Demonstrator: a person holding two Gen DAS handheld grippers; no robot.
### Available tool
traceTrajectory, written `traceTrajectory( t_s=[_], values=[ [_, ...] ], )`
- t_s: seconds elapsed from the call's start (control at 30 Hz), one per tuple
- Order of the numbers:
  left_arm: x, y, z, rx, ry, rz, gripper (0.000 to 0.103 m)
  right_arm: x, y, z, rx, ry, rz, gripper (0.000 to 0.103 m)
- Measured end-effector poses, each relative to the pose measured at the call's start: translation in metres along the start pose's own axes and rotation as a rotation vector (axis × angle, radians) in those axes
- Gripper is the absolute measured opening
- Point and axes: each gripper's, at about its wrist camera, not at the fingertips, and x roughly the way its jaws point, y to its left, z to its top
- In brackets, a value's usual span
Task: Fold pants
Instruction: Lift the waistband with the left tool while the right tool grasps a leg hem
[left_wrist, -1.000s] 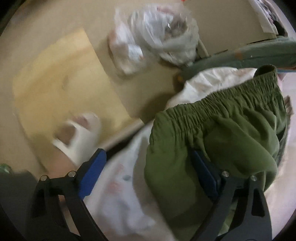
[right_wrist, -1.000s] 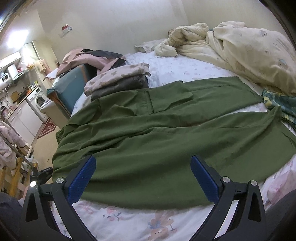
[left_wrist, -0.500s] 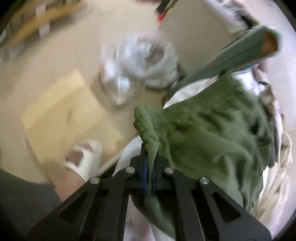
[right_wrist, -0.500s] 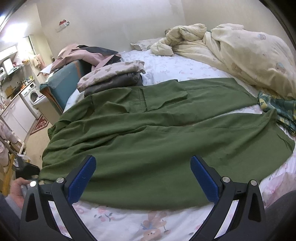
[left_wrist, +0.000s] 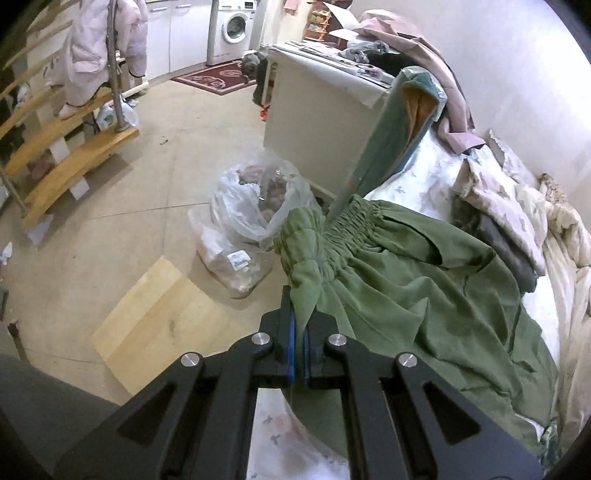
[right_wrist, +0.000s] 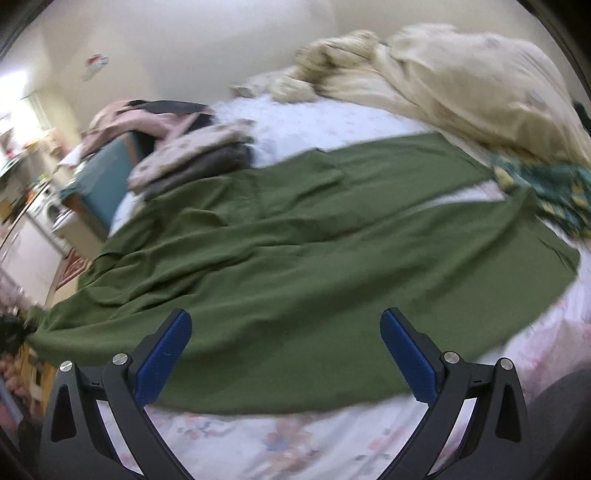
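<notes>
Green cotton is caught: the left gripper (left_wrist: 299, 334), wide apart a second ago, has now clamped the waistband corner (left_wrist: 303, 295) of the pants (right_wrist: 295, 266) and lifted it. Right gripper (right_wrist: 286, 354) hovers spread over the near leg, ready for the fold.

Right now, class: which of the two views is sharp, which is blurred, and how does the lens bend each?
Left wrist view: sharp on the green pants, edges bowed by fisheye. Right wrist view: motion-blurred throughout, quilt smeared, same curved distortion.
</notes>
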Motion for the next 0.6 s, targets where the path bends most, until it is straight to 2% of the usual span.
traceTrajectory(
  t_s=[0.13, 0.2, 0.27, 0.3, 0.33, 0.4, 0.47, 0.53, 0.6],
  values=[
    [-0.003, -0.003, -0.001, 0.003, -0.019, 0.016, 0.001, -0.005, -0.081, 0.031, 0.226, -0.001, -0.132, 0.103],
    [-0.003, -0.003, -0.002, 0.004, -0.021, 0.013, 0.001, -0.002, -0.134, 0.049, 0.346, -0.001, -0.236, 0.103],
    [-0.002, -0.004, -0.002, -0.001, -0.018, 0.008, 0.001, 0.006, -0.185, 0.059, 0.456, 0.014, -0.331, 0.090],
    [0.000, -0.004, -0.001, -0.004, -0.011, 0.002, 0.001, 0.015, -0.223, 0.061, 0.554, 0.052, -0.398, 0.067],
    [0.002, -0.005, -0.001, -0.005, -0.008, 0.002, 0.001, 0.019, -0.241, 0.059, 0.605, 0.071, -0.438, 0.059],
    [0.005, -0.007, 0.000, -0.004, -0.007, 0.004, 0.001, 0.026, -0.287, 0.052, 0.731, 0.106, -0.578, 0.059],
    [0.007, -0.007, -0.001, -0.005, -0.001, 0.008, 0.001, 0.028, -0.314, 0.043, 0.801, 0.142, -0.693, 0.059],
    [0.008, -0.007, -0.001, -0.009, 0.003, 0.003, 0.001, 0.032, -0.333, 0.034, 0.867, 0.174, -0.715, 0.062],
    [0.007, -0.006, -0.001, -0.004, -0.006, 0.007, 0.001, 0.037, -0.337, 0.025, 0.931, 0.186, -0.639, 0.063]
  ],
)
